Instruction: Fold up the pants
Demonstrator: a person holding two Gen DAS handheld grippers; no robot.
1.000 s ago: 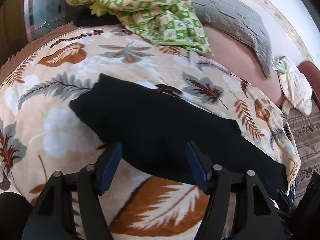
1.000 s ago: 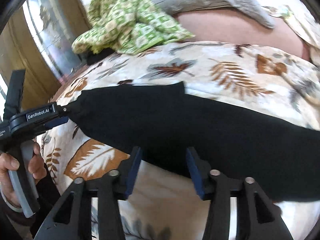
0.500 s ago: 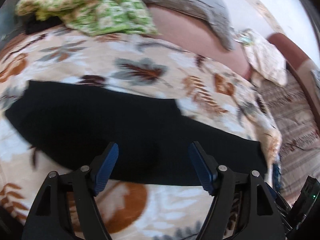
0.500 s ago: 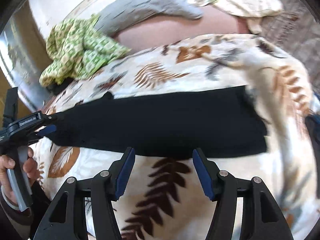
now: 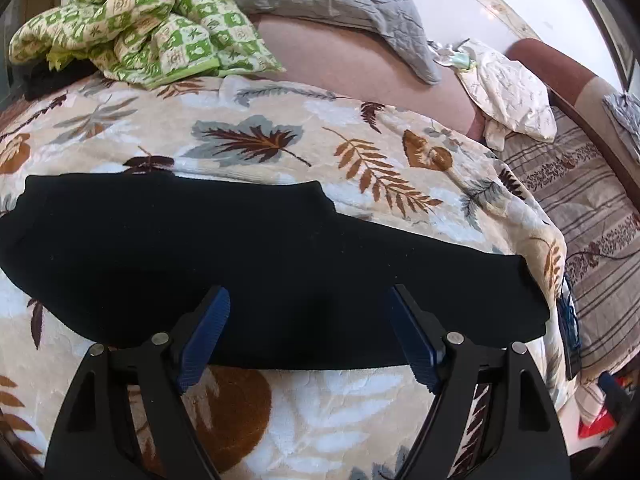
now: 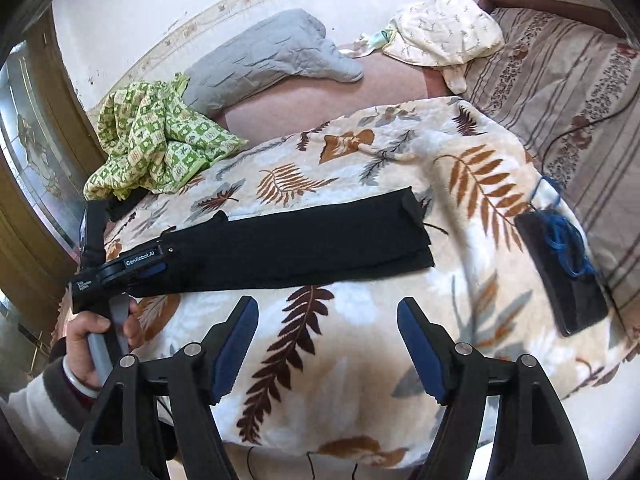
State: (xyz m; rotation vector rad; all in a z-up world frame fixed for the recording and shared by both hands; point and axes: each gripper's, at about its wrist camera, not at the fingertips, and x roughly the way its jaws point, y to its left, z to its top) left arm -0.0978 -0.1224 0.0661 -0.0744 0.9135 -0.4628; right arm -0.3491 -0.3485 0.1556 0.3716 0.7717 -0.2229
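The black pants [image 5: 256, 264] lie flat in a long strip across the leaf-patterned blanket [image 5: 280, 148], folded lengthwise, and show in the right wrist view [image 6: 296, 244] too. My left gripper [image 5: 308, 316] is open and empty just above the pants' near edge, toward their left half; it also shows at the left of the right wrist view [image 6: 156, 264]. My right gripper [image 6: 326, 332] is open and empty, held back over bare blanket in front of the pants' right end.
A green checked quilt [image 5: 132, 20] and a grey pillow [image 5: 332, 4] lie at the back. A cream cloth [image 6: 444, 36] sits at the far right. A black phone with a blue cord [image 6: 560, 268] lies on the blanket's right edge. A striped sheet [image 6: 560, 92] covers the right side.
Both grippers have pulled back from the pants and opened wider. The right gripper has moved right and away, so the whole strip now shows. The pants lie flat.
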